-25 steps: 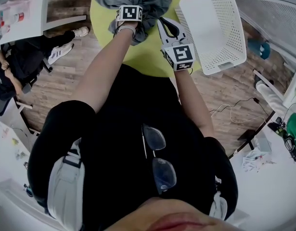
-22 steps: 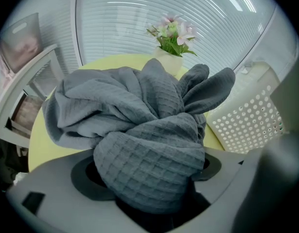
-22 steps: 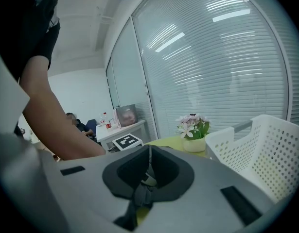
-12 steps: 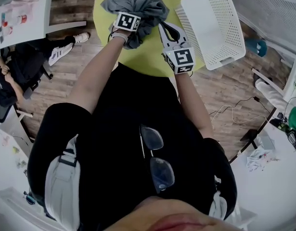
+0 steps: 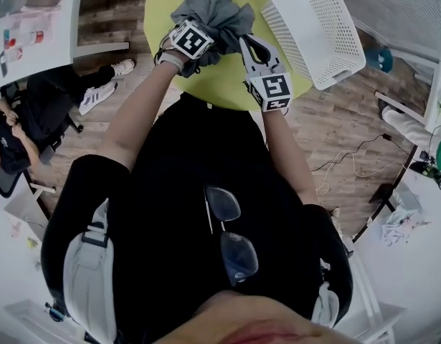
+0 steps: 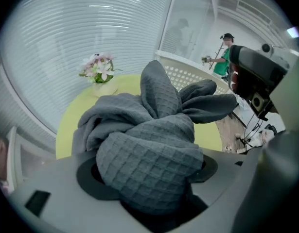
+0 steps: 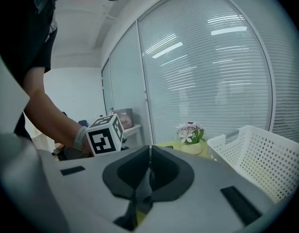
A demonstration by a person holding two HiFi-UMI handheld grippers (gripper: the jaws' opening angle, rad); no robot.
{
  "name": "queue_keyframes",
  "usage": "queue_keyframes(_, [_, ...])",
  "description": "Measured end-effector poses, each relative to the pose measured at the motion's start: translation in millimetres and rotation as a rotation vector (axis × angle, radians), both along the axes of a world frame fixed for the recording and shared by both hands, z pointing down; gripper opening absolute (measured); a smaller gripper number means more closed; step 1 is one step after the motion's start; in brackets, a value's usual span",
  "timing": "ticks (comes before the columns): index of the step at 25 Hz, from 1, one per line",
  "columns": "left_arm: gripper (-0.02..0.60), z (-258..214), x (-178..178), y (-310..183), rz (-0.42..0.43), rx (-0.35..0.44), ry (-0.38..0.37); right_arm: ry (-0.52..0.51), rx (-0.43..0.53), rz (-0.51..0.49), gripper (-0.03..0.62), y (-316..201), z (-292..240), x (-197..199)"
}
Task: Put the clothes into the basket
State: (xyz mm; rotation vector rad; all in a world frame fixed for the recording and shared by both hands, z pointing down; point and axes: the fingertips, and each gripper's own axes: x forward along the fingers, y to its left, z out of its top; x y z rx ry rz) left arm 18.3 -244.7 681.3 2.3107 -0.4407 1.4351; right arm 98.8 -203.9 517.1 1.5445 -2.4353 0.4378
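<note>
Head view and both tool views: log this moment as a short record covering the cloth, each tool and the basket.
grey cloth: bunched up, over the yellow-green table
left tool: jaws have just been closing, now clamped on the cloth
right tool: jaws together, beside the cloth; whether it pinches any is unclear
white basket: on the table to the right, nothing seen inside

One cloth [image 5: 219,14]; one basket [image 5: 328,20]

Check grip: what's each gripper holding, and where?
Left gripper, jaws just closed, clamps grey cloth by a bunched fold. Right gripper: jaws together, nothing clearly held.
</note>
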Motion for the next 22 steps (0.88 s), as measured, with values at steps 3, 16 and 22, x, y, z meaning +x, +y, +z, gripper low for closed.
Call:
queue_keyframes(3, [0.376,-26,4,7,0.090,0.000,0.020,0.012,0.007,0.046,0.031,9,-4,2])
queue_keyframes(16, [0.376,-143,40,23,0.522,0.145,0.041,0.029,0.081,0.268,0.031,43,-55,29])
queue_keyframes(22, [0.377,-184,78,50,0.654,0.089,0.127,0.067,0.145,0.362,0.031,56,-101,62])
